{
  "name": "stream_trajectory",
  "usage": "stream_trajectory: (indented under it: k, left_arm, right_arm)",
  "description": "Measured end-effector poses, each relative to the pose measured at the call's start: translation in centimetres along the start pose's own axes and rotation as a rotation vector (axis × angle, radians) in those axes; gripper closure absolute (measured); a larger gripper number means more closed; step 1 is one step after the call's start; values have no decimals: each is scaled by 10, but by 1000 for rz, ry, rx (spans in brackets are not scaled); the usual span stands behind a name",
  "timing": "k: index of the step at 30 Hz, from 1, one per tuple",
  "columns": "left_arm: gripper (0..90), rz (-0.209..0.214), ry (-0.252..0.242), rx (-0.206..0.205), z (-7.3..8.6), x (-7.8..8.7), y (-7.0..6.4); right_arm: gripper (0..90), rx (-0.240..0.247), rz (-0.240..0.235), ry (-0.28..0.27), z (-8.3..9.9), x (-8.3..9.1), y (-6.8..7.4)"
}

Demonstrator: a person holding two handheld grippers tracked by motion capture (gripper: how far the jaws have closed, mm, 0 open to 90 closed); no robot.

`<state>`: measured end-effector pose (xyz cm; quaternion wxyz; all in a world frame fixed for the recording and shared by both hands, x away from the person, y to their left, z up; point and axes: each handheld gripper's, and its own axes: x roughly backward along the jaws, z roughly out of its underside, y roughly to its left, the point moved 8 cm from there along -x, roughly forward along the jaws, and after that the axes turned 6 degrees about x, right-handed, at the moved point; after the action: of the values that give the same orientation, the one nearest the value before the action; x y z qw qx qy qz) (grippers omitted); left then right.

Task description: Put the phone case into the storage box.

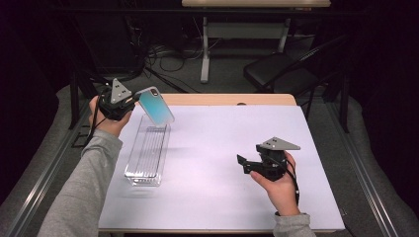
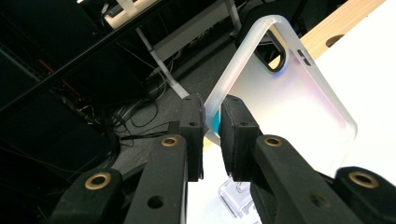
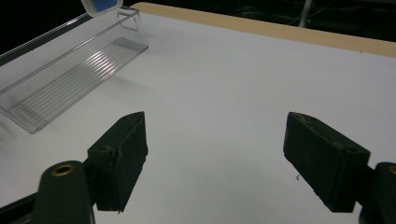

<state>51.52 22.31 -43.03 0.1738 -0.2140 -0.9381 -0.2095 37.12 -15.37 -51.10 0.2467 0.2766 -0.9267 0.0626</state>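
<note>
left gripper (image 1: 132,100) clamps phone case (image 1: 155,105), no legible writing.

Items partly concealed or cropped

Phone case (image 2: 285,98): lower edge hidden behind left gripper (image 2: 212,122) jaws. Clear tray (image 3: 70,70): left part cut by right gripper view's edge.

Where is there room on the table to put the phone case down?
The widest bare patch of the white table lies between the clear tray and the right tongs. The far right corner is free too. The left is crowded: the left tongs hold the phone case above the tray.
</note>
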Motion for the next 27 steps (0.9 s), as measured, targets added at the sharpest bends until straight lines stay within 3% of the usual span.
stream_trajectory:
  k: [8, 27]
  left_arm:
    - [799, -21, 15, -23, 4, -8, 10]
    - [799, -52, -15, -84, 6, -15, 28]
  right_arm:
    - [212, 3, 0, 8, 2, -2, 1]
    - [213, 8, 6, 8, 4, -5, 1]
